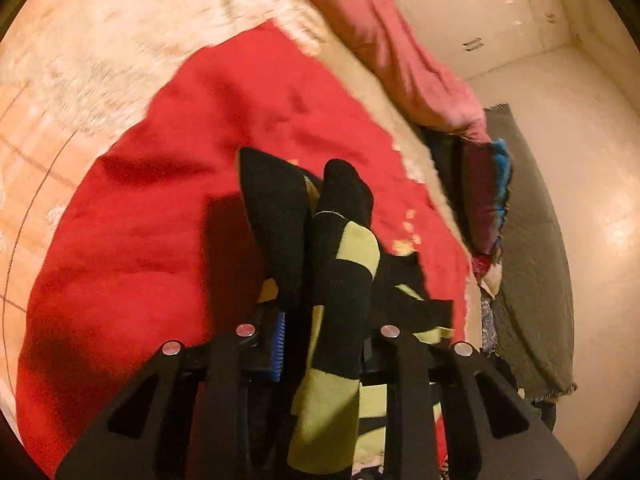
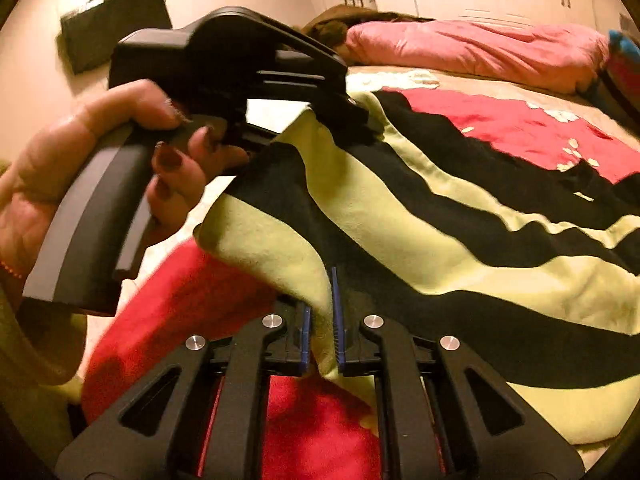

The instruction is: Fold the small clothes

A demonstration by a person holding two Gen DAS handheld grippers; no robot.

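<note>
Landmark: the red blanket (image 1: 168, 208) on the bed is taken as reference for all places.
Garment: a black and yellow-green striped piece (image 2: 460, 216) is draped over the red blanket, its near edge raised off the blanket and held at two points.
Right gripper: the right gripper (image 2: 322, 332) is seen above the near edge of the blanket, with its blue pads (image 2: 338, 332) brought close and a yellow-green fold of the garment pinched between them.
Left gripper: in the right wrist view the left gripper (image 2: 362, 120) is seen above the blanket, farther in, with its tips buried in a black stripe at the garment's upper edge; the cloth hangs from that point.
Left fingers: in the left wrist view a bunched strip of the garment (image 1: 336, 280) runs up between the two fingers, and a blue pad (image 1: 279, 344) lies against it on one side; the cloth is gripped there, with thick folds keeping the fingers apart.
Hand: the left gripper's handle is grasped by a hand (image 2: 80, 168) with dark-painted nails, above the blanket's near corner.
Sheet: a pale patterned sheet (image 1: 100, 40) is seen all round the blanket.
Duvet: a pink duvet (image 2: 480, 48) lies bunched beyond the blanket's far side.
Rug: a grey rug (image 1: 532, 240) lies on the floor past the bed edge nearest the blanket.
Blur: the cloth edges are smeared in both views.
</note>
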